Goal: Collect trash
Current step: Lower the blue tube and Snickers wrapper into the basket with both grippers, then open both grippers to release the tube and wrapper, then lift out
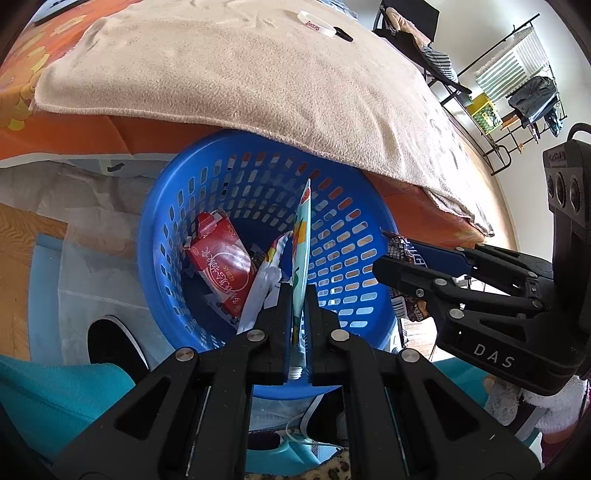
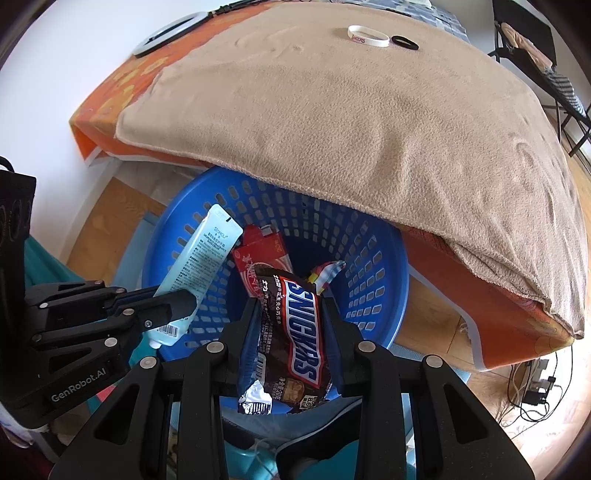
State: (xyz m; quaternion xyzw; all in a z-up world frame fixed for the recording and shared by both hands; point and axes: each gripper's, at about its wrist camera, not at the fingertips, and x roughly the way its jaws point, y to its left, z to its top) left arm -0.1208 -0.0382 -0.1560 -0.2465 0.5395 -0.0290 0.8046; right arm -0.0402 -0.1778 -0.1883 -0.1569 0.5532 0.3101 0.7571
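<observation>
Right now both grippers hang over the blue basket [image 2: 373, 295], which sits on the floor tucked partly under the edge of the bed [image 2: 461, 291], its far rim hidden beneath the beige blanket [image 2: 332, 122].

The left gripper [image 1: 298, 295] has its jaws clamped tight on a flattened pale blue tube [image 1: 301, 236], pinched near the cap end so the crimped tail stands up over the basket's mouth. From the right wrist view the same tube [image 2: 199, 266] leans out over the near-left rim.

The right gripper [image 2: 291, 314] has its jaws closed partway on a Snickers wrapper [image 2: 295, 332], gripped across its width, the torn end dangling toward the camera. It, too, is directly above the basket opening.

Both pieces seem to be held there for one reason: letting go should drop them straight in. Already lying at the bottom are a red carton [image 1: 221, 266] and a crumpled white wrapper [image 1: 266, 273], so the collecting looks well along.

Up on the blanket a white wristband [image 2: 368, 36] and a black hair tie [image 2: 405, 42] lie side by side; whether they count as trash I cannot tell.
</observation>
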